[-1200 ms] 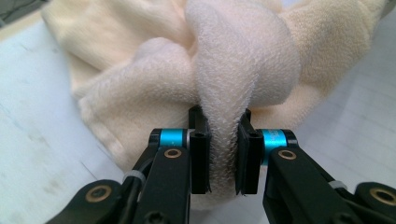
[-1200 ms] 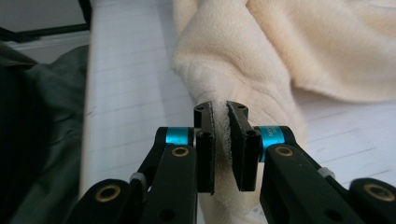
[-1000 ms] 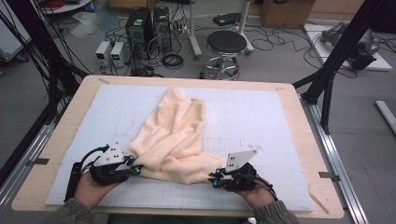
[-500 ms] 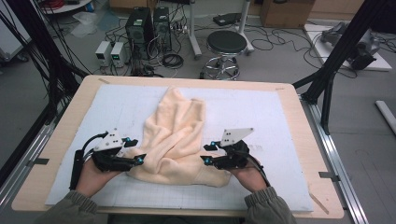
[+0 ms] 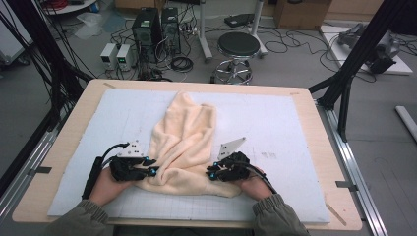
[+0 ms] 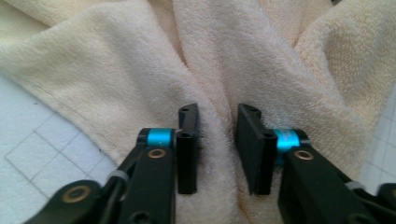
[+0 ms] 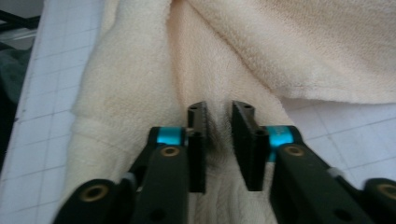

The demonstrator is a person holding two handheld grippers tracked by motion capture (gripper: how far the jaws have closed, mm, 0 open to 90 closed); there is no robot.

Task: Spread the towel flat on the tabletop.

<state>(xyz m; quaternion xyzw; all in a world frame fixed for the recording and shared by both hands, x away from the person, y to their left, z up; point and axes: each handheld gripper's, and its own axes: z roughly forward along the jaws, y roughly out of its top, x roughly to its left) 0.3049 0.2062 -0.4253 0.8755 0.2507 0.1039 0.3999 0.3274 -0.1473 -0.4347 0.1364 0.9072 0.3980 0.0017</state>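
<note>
A cream terry towel lies crumpled on the white grid mat, running from the far middle to the near edge. My left gripper is at its near left edge, and in the left gripper view my left gripper pinches a raised fold of the towel. My right gripper is at the near right side. In the right gripper view my right gripper is closed on a narrow ridge of the towel. Both pairs of jaws have just been closing with towel between them.
The mat lies on a wooden table with a bare rim all around. On the floor beyond the far edge are a black stool, computer towers and cables. Black frame legs stand at the right.
Both hands have moved away from the person and inward, onto the towel's near edge. The towel's near part has bunched up between the two grippers.
</note>
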